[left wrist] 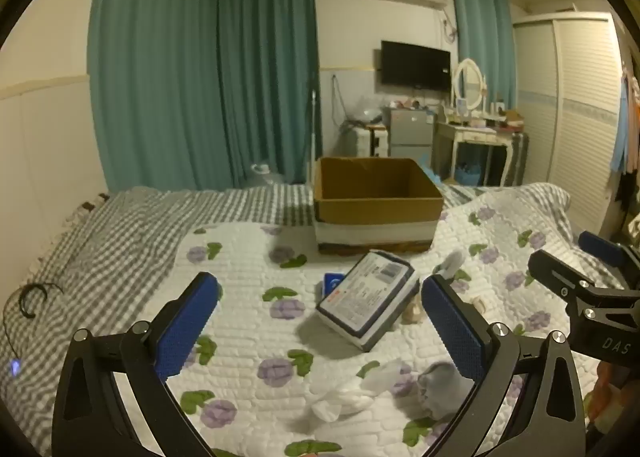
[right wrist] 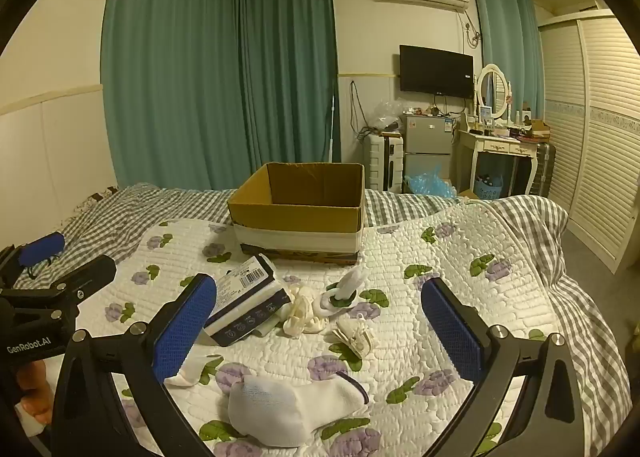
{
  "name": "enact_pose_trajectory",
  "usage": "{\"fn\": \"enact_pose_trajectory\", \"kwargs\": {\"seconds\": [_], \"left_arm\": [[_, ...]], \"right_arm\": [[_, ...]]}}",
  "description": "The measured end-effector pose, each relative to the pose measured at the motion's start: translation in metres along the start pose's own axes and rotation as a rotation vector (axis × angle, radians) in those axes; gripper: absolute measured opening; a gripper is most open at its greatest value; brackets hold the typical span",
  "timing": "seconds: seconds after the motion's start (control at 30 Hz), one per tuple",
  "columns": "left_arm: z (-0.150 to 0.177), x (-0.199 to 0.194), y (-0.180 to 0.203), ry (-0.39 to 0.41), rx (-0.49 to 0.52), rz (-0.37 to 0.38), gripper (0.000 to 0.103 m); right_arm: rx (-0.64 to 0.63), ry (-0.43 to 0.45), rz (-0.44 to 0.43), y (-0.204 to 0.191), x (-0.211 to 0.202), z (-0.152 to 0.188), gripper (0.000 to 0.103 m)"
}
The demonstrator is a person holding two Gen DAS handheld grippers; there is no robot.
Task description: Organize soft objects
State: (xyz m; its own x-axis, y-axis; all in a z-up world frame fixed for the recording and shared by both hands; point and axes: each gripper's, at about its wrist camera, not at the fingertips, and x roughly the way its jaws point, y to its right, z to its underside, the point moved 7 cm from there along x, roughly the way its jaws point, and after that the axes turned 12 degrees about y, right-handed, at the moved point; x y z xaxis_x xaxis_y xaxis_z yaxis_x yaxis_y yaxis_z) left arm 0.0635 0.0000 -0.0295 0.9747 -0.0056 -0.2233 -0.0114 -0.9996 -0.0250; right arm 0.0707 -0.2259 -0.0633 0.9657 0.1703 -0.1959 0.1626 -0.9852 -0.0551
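Note:
An open cardboard box (left wrist: 376,205) (right wrist: 300,213) stands on the floral quilt at the far middle of the bed. A white sock (right wrist: 296,403) lies just below my open, empty right gripper (right wrist: 320,321). Small cream socks (right wrist: 304,313) and a white one (right wrist: 348,289) lie further ahead. A dark-and-white packet (left wrist: 366,303) (right wrist: 244,307) lies between the grippers and the box. My left gripper (left wrist: 320,321) is open and empty above the quilt; white (left wrist: 344,397) and grey (left wrist: 440,389) socks lie below it.
The floral quilt (left wrist: 248,269) covers a bed with a grey checked sheet (left wrist: 120,225). A black hair tie (left wrist: 34,297) lies at the left. Green curtains, a fridge, a dressing table and a wardrobe stand beyond the bed.

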Motion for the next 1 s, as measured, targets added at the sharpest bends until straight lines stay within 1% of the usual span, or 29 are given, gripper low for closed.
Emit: {"fn": "enact_pose_trajectory", "kwargs": {"seconds": [0.67,1.0], "left_arm": [[0.0043,0.0024,-0.0035,-0.006,0.01,0.007,0.103],[0.0001,0.0014,0.001,-0.009,0.018,0.005,0.103]], "right_arm": [[-0.008,-0.008,0.001,0.0008,0.0024,0.0042,0.103],[-0.011,-0.013,0.001,0.0009,0.003,0.0055,0.103]]}}
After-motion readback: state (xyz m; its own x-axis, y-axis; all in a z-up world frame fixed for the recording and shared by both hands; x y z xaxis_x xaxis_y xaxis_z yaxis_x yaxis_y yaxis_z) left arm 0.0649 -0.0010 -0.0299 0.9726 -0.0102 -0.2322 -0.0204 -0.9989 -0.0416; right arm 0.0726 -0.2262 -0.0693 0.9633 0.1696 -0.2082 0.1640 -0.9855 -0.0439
